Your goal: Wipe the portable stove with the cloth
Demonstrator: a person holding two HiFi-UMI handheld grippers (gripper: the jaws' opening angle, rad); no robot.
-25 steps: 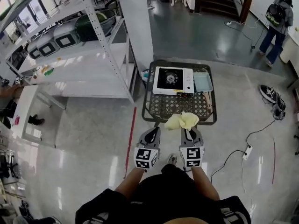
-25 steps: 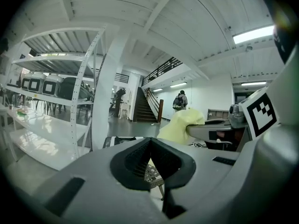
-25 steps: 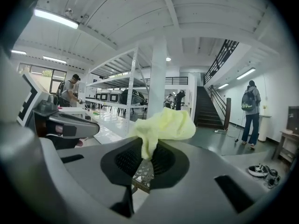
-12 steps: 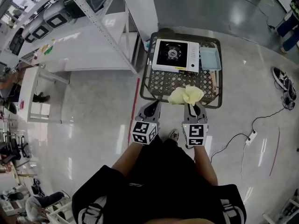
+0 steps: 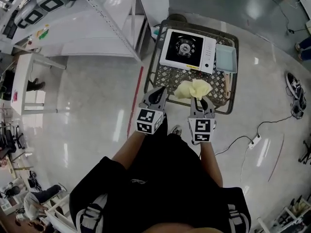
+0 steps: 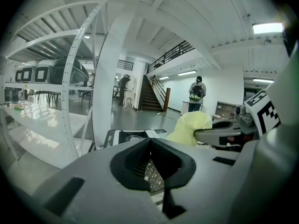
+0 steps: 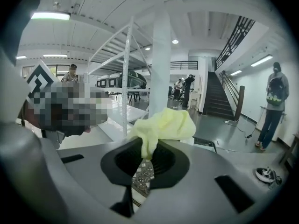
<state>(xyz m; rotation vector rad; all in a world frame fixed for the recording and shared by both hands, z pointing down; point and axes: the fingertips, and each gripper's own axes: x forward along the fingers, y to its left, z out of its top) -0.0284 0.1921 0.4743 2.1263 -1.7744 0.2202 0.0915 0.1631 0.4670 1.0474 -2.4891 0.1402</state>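
Yellow cloth pinched in 1 of 2 grippers, short of the stove.
The right gripper (image 5: 198, 101) is clamped on the cloth (image 5: 193, 89). The left gripper (image 5: 156, 95), at its 9 o'clock, has jaws together on nothing. The portable stove (image 5: 187, 51) sits at 12 o'clock on the lattice table (image 5: 171, 77), with a blue tray (image 5: 226, 58) at its 3 o'clock.

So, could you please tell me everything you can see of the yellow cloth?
The cloth is pale yellow, soft-looking fabric, crumpled into a loose bunch. One gathered end is pinched between the shut jaws of the right tongs, and the rest puffs out beyond their tips. In the head view it lies over the near part of the mesh table, short of the white stove; nothing else appears to touch it.
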